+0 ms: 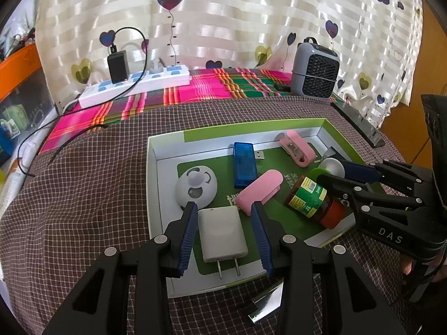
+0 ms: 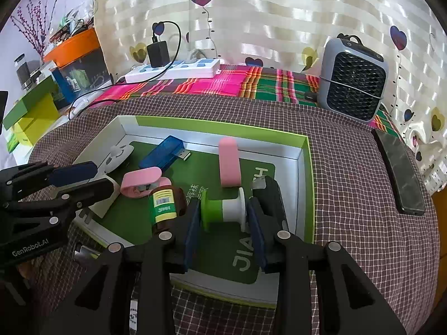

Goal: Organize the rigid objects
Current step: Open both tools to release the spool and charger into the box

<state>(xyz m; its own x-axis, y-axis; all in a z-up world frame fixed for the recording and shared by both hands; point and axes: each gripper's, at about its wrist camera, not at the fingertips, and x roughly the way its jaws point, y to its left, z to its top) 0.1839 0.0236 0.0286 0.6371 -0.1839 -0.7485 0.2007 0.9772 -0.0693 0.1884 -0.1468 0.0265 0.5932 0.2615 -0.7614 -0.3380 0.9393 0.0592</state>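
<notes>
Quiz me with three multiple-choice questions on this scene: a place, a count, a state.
1. The white charger is: A in the box, between the jaws of the left gripper; B outside the box; C lifted above it.
2. Pink clips in the box: A one; B two; C four.
3. The brown jar: A stands upright; B lies on its side; C is lidless.
1 A: it lies flat between them. 2 B: one mid-box, one by the far wall. 3 B: its red cap points sideways.

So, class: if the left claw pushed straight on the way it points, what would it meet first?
Probably the white rectangular plastic charger plug, lying between the left claw's open fingers in the box; depth is uncertain.
</notes>
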